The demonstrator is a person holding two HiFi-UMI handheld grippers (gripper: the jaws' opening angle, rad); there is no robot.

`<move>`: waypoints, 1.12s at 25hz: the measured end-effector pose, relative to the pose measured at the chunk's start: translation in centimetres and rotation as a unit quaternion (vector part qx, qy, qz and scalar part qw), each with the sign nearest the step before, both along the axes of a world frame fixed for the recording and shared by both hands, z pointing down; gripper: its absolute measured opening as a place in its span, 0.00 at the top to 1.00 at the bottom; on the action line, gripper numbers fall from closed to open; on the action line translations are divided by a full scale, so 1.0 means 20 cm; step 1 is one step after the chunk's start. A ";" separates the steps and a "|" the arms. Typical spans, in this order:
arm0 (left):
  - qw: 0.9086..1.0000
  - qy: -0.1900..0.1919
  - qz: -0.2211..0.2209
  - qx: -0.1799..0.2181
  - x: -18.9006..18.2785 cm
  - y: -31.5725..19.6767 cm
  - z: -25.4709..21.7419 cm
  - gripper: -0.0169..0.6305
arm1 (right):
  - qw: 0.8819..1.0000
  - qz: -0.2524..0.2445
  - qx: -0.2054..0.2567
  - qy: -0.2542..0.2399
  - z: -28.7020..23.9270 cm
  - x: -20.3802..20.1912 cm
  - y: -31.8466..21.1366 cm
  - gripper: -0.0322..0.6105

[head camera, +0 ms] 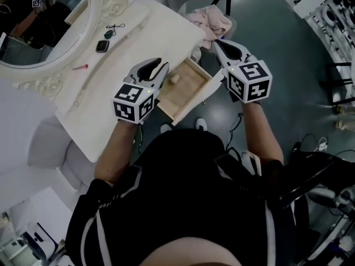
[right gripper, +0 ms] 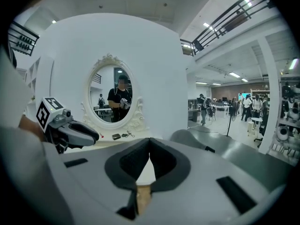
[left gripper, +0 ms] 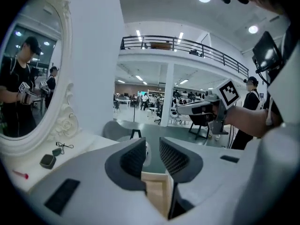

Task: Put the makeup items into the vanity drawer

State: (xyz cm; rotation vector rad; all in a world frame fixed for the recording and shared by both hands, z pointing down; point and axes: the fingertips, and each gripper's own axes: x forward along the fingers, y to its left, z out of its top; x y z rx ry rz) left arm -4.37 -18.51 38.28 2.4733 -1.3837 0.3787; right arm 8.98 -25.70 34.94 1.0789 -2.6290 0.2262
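Note:
The vanity drawer [head camera: 191,96] stands pulled out, its wooden bottom showing, with a small pale round item [head camera: 175,78] near its back. My left gripper [head camera: 162,65] hovers at the drawer's left edge; in the left gripper view [left gripper: 152,156] its jaws stand apart with nothing between them and the drawer's wood [left gripper: 154,193] below. My right gripper [head camera: 217,43] is off the drawer's far right corner, its jaws [right gripper: 150,146] meeting at the tips, empty. On the vanity top lie a dark compact [head camera: 101,46], a green item with a cord [head camera: 111,32] and a pink stick [head camera: 80,67].
An oval white-framed mirror [head camera: 50,15] stands at the back of the vanity [head camera: 133,32]. A chair with a pink cloth [head camera: 208,21] is just beyond the drawer. A pale seat [head camera: 50,148] is at the left, and cables lie on the floor at the right.

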 end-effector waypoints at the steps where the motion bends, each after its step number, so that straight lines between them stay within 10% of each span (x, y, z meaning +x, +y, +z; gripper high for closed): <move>1: 1.000 0.002 0.001 0.009 -0.02 0.01 -0.04 0.83 | 1.000 -0.001 0.003 -0.001 -0.02 0.00 0.00 0.94; 28: 0.984 0.094 -0.085 0.123 -0.30 0.09 -0.64 0.97 | 0.997 -0.004 0.065 -0.028 -0.44 0.03 0.00 0.94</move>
